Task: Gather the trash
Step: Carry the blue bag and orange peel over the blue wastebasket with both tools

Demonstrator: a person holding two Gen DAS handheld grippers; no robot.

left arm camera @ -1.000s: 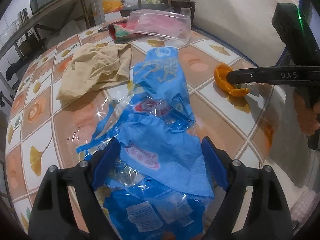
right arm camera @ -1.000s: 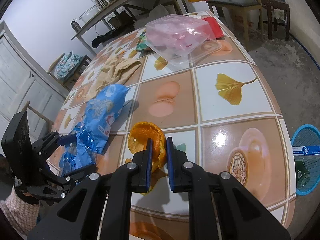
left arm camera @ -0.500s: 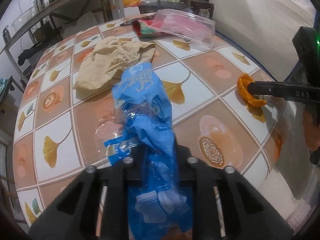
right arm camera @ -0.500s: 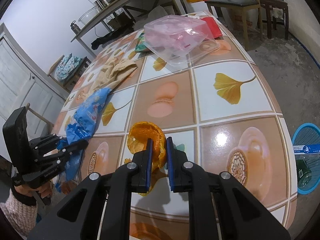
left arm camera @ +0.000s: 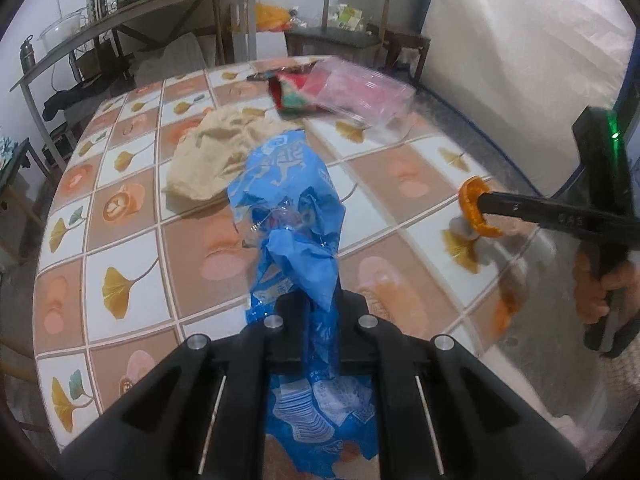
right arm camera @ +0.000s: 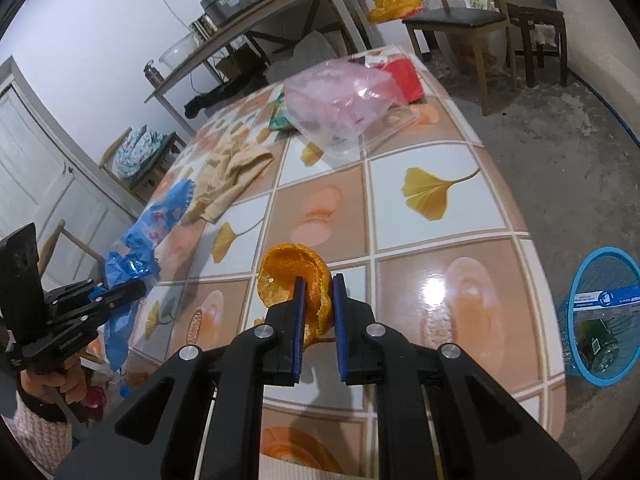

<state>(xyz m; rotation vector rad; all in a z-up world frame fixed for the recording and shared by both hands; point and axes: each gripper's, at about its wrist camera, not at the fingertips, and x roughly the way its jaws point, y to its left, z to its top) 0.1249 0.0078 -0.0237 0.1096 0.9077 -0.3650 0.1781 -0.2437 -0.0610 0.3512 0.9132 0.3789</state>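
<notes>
Two tools clamped — left tool [left arm camera: 318, 312] on crinkly blue wrapper [left arm camera: 288, 200], right tool [right arm camera: 318, 300] on curled orange peel [right arm camera: 294, 280].

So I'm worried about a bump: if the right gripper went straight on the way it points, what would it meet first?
Probably the bare tabletop just past the orange peel its fingers pinch. The beige cloth and clear plastic container lie farther off; depth is uncertain.

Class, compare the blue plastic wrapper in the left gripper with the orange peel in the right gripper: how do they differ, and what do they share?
The blue plastic wrapper is long, crumpled film; the orange peel is a small curved cup. The wrapper trails toward the table, the peel looks clear of it. Shared: each is pinched by a shut gripper, left gripper and right gripper.
</notes>
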